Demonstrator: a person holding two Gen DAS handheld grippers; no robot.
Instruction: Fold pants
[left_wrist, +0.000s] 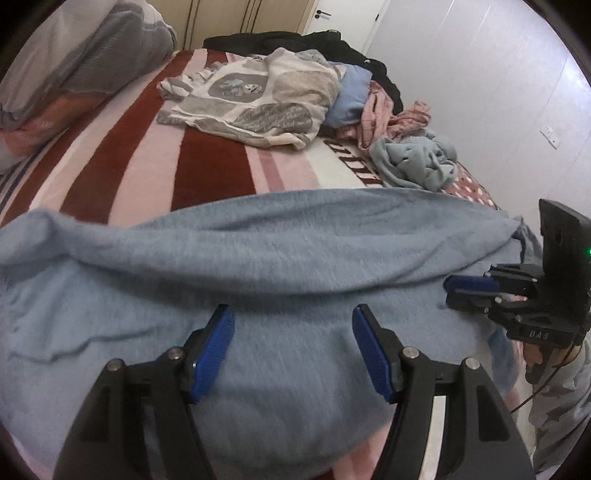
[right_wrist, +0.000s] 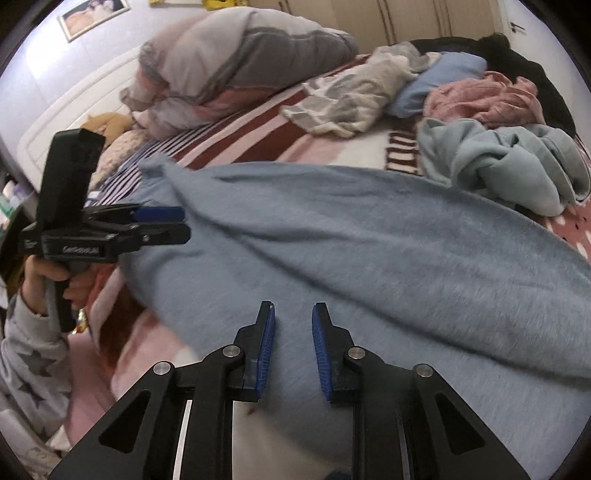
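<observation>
The light blue fleece pants (left_wrist: 258, 266) lie spread across the near part of the bed, with a raised fold along their far edge; they also fill the right wrist view (right_wrist: 369, 251). My left gripper (left_wrist: 293, 325) is open and empty, just above the pants' near part; it shows side-on in the right wrist view (right_wrist: 183, 221). My right gripper (right_wrist: 293, 321) is open with a narrower gap and empty, over the pants' near edge; it shows in the left wrist view (left_wrist: 448, 291) at the pants' right end.
A striped red, pink and white blanket (left_wrist: 155, 155) covers the bed. A pile of clothes (left_wrist: 258, 99) lies at the far side, with a crumpled pale blue garment (right_wrist: 509, 162) close to the pants. A folded duvet (right_wrist: 240, 55) sits at the head end. A white wall (left_wrist: 480, 92) runs along the right.
</observation>
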